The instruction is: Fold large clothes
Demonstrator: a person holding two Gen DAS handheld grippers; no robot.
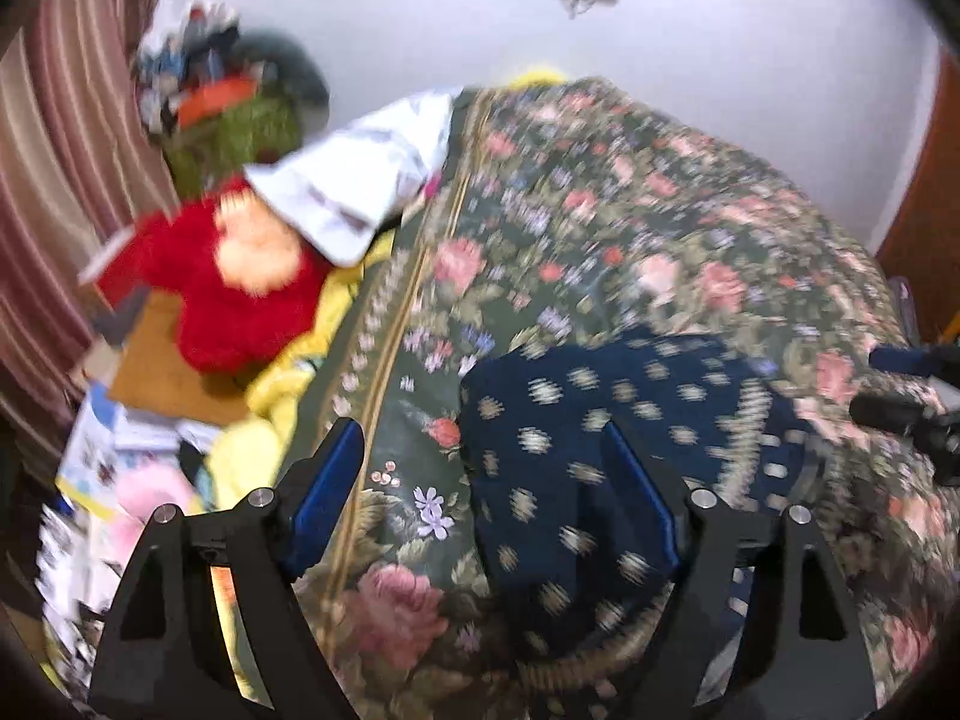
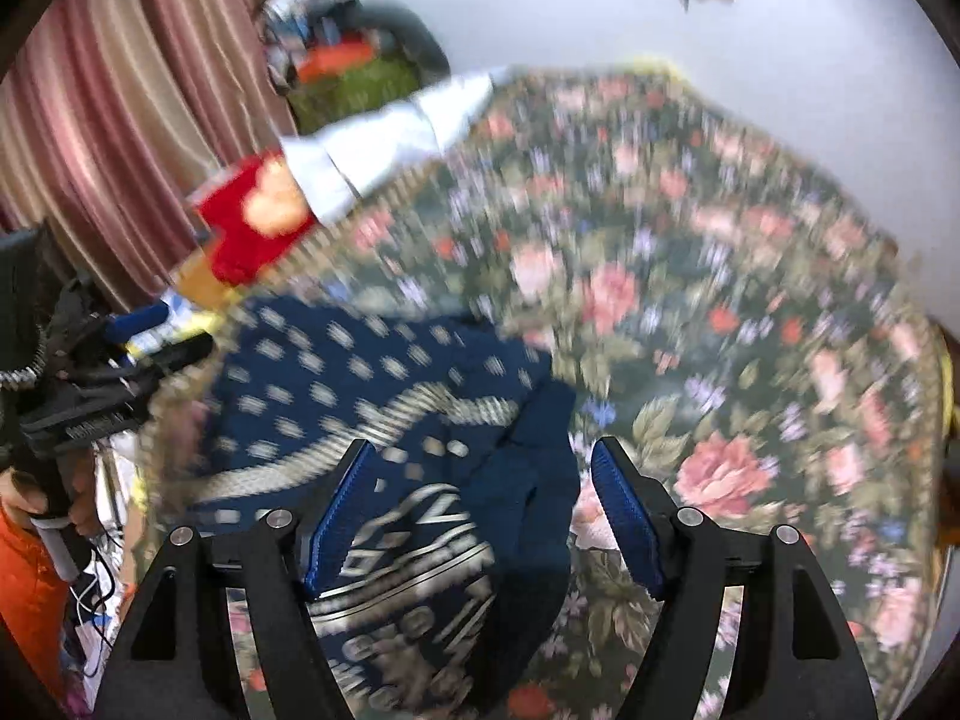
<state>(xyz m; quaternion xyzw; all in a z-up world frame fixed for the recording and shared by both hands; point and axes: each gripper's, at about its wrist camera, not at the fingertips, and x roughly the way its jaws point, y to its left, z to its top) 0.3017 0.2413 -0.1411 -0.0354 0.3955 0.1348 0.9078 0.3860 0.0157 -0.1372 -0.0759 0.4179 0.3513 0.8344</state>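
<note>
A dark blue garment [image 1: 600,450] with pale dot and band patterns lies bunched on a floral bedspread [image 1: 630,228]. My left gripper [image 1: 480,468] is open above its left part, with nothing between the fingers. My right gripper [image 2: 480,480] is open over the garment's [image 2: 372,396] right edge, where a patterned border shows. The other gripper appears at the far right in the left wrist view [image 1: 912,402] and at the far left in the right wrist view [image 2: 120,354]. Both views are motion-blurred.
A red plush toy [image 1: 228,288] and a white cloth [image 1: 360,186] lie at the bed's left edge. Yellow fabric [image 1: 270,402] and clutter sit below it. Striped curtains [image 2: 132,120] hang at left. A pile of things [image 1: 228,102] stands against the wall.
</note>
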